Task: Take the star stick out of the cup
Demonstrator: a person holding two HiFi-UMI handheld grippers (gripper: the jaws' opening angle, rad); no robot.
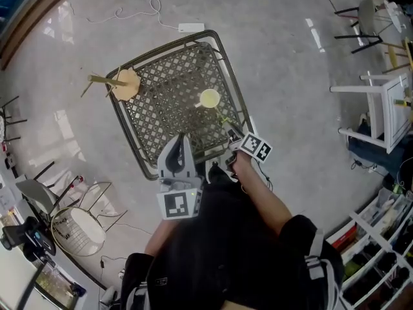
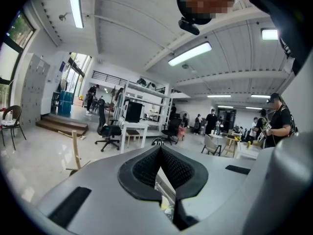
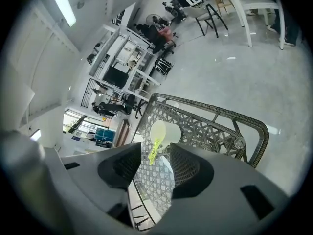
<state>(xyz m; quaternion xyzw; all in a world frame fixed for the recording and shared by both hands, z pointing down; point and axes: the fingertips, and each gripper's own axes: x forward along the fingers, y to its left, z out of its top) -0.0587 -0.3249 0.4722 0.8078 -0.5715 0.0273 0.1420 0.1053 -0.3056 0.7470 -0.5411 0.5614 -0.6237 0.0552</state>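
- The cup [image 1: 209,98] stands upright near the middle of the table [image 1: 148,128].
- The star stick [image 1: 226,120] is out of the cup. It lies on the table between the cup and the near edge.
- The right gripper [image 3: 155,153] hangs over the table's near edge, tilted down, with its jaws released and wide. The star stick shows in the gap, and neither pad touches it.
- The left gripper [image 2: 160,148] is at the table's near edge too, to the left, with its jaws clenched together on nothing.
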